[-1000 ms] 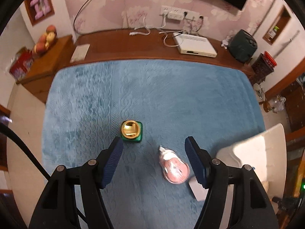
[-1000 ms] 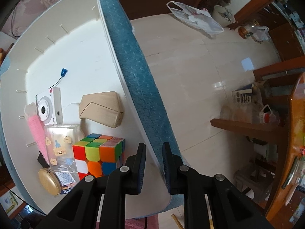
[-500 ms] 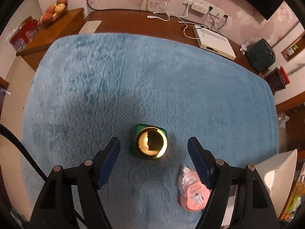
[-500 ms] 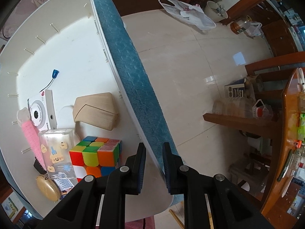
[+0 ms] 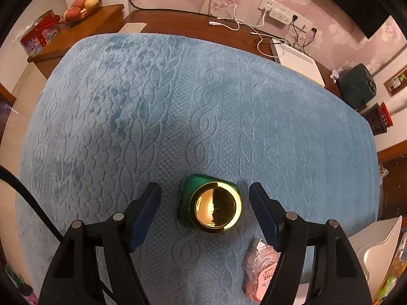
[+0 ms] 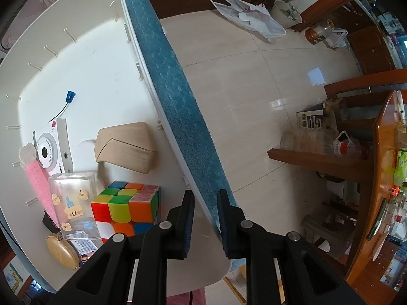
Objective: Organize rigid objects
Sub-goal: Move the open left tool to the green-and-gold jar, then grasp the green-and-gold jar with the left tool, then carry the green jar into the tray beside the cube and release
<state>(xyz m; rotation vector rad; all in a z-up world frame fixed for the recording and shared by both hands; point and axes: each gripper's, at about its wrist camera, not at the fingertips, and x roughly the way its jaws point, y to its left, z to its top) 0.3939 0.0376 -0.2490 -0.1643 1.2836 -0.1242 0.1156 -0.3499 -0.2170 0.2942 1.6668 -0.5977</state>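
A green bottle with a round gold cap stands upright on the blue blanket. My left gripper points down over it with one finger on each side. Its jaws are closing, and the pads are still apart from the bottle. A pink packet lies just right of it, under the right finger. My right gripper is shut on the rim of the white tray. In the tray lie a colour cube, a wooden block, a white toy camera and a pink brush.
The tray also holds a clear sticker case and a gold round compact. The tray's corner shows at the blanket's right edge. A wooden desk with cables lies beyond the blanket. Tiled floor drops off right of the tray.
My left gripper has come down and shifted from the pink packet to straddle the green bottle. The right gripper has stayed on the tray rim.
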